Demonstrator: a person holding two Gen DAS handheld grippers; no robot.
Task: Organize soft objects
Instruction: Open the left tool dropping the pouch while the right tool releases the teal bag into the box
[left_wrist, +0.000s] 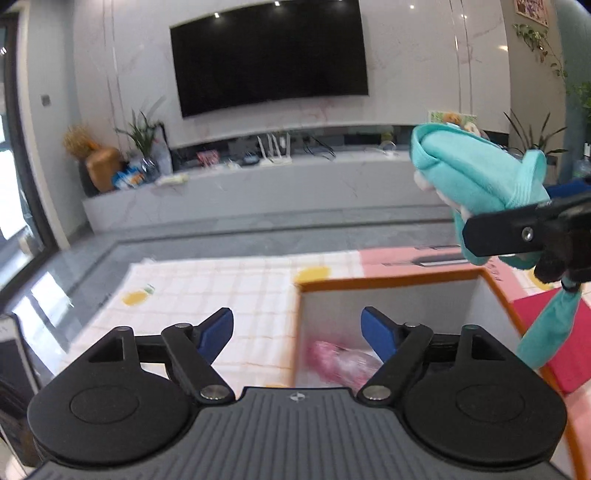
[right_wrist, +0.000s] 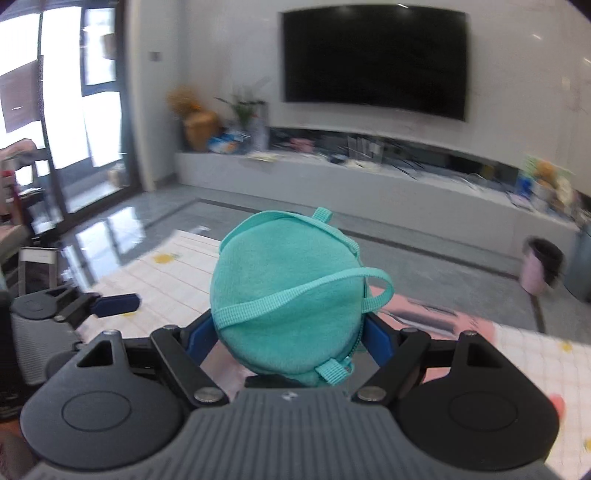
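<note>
Right tongs: the right tongs (right_wrist: 288, 338) are clenched on a teal pouch (right_wrist: 286, 291), blue pads pressing its two sides.
Left tongs: the left tongs (left_wrist: 297, 332) are released, blue pads wide apart with nothing between them.
Where the pouch is: lifted in the air above the counter (left_wrist: 207, 291), up and to the right of the left tongs.
Only in the left view: an orange-rimmed box (left_wrist: 388, 284) on the counter below the tongs, with a blurred pink soft thing (left_wrist: 343, 360) lying inside; a red item (left_wrist: 565, 332) just right of the box.
Only in the right view: the pouch's round, flat face, which blocks the counter behind it.
Pouch make: fuzzy fleece-like cloth, woven webbing strap (right_wrist: 295, 295) across the face, a small loop tab at top.
Counter cover: white grid cloth with yellow spots, pink panel at the right.
Surroundings: wall television (left_wrist: 269, 55), long grey ledge (left_wrist: 258, 184) with plants and clutter, glossy floor.
</note>
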